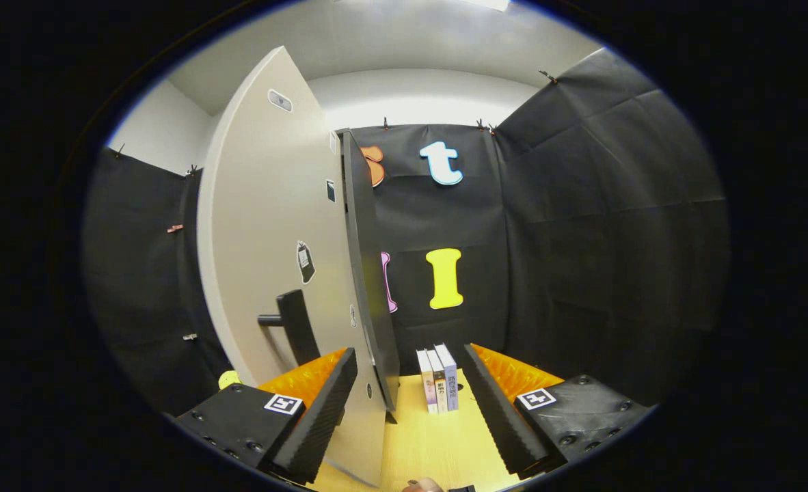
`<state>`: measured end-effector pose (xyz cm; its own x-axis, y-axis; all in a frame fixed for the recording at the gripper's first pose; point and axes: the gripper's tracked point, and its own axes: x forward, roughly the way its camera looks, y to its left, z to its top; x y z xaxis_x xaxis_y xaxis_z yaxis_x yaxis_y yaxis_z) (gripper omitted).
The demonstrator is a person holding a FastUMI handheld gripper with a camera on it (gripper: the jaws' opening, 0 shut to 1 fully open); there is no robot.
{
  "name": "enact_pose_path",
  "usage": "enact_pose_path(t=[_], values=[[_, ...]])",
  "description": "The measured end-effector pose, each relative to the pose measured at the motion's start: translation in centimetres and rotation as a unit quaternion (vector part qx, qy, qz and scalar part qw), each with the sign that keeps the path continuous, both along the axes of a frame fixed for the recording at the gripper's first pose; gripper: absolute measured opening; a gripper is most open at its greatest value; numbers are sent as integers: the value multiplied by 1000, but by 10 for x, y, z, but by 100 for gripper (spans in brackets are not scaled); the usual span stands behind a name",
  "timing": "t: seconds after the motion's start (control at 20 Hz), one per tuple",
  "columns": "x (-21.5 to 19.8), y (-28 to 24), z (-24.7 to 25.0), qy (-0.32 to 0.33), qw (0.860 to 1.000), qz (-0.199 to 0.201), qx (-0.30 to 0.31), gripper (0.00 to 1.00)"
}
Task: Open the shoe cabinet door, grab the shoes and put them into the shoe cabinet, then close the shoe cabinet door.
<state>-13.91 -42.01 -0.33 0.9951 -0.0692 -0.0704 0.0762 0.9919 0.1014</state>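
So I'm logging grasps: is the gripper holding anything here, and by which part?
Nothing is held. The gripper is open; the door's free edge stands in the gap beside one finger, with neither finger pressing on it. Its handle is ungrasped.

Camera rides the tongs [409, 383], facing forward, close to the cabinet door [274, 225].
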Motion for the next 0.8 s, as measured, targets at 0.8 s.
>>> enact_pose_path(t=[0.8], values=[[9, 22, -3, 7, 1000, -12, -17, 98]])
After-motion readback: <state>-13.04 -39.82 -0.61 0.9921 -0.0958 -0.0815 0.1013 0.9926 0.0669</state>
